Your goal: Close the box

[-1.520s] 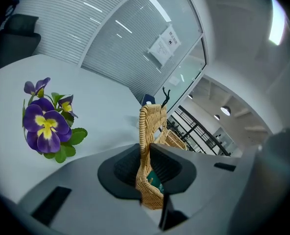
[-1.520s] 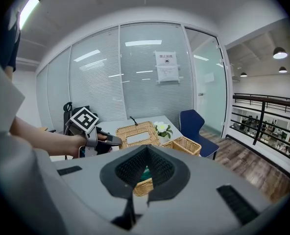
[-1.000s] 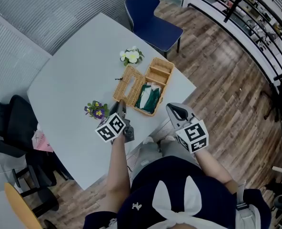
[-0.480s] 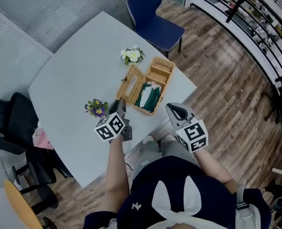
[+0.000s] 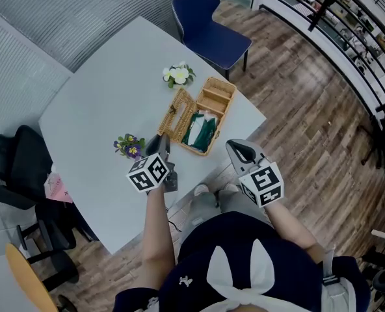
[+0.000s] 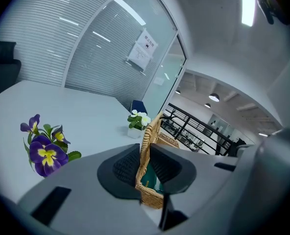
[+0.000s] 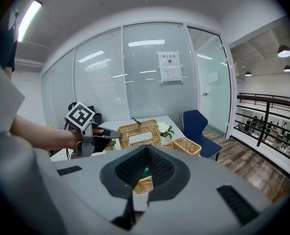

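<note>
On the table [image 5: 95, 116], near its edge, I find the wicker box [image 5: 209, 112]. My left gripper [image 6: 146, 153], angled down, pinches its half-raised lid [image 6: 148, 130]. Right gripper [image 7: 145, 166] hovers alongside, jaws together, empty. Glass-wall notice [image 7: 169, 66] unreadable.

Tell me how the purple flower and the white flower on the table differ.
The purple flower sits left of the wicker box's near end; the white flower sits near the box's far end. The purple flower shows no pot; the white flower stands in what looks like a small white pot. Both are small, green-leaved and rest on the table.
</note>
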A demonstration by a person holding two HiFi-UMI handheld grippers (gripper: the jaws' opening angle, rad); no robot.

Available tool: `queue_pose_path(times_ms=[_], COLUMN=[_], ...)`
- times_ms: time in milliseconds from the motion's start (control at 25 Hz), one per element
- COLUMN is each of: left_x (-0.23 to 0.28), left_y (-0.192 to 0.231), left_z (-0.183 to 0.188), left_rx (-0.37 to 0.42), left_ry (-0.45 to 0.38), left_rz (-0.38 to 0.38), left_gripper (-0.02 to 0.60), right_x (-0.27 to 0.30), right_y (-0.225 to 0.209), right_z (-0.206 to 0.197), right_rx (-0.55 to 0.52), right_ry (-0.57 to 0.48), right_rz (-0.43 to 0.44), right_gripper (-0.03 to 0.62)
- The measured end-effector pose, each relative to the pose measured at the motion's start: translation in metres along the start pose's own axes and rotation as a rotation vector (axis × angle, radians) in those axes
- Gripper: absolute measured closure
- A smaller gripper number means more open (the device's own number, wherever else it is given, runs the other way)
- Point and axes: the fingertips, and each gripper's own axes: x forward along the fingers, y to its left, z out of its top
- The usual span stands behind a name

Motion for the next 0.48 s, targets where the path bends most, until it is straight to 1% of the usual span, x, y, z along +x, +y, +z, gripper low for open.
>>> queue_pose_path(times_ms=[120, 280, 480], left_x=[-0.002, -0.002, -0.004], left_y=[-0.003, -0.009, -0.015], left_z=[0.0, -0.002, -0.004], left_rx=[0.012, 0.049, 0.061], left_ry=[0.001, 0.011, 0.018], left_rz=[0.002, 0.011, 0.012], left_gripper=[0.508, 0.508, 0.508], right_x=[-0.004, -0.007, -0.011], right_y=[-0.001, -0.003, -0.002], right_z=[0.0, -0.002, -0.003], right_rx=[-0.002, 0.0, -0.001], right_ry=[-0.002, -0.006, -0.008], right_rz=[-0.001, 0.002, 0.007], right_gripper=[0.588, 0.588, 0.588])
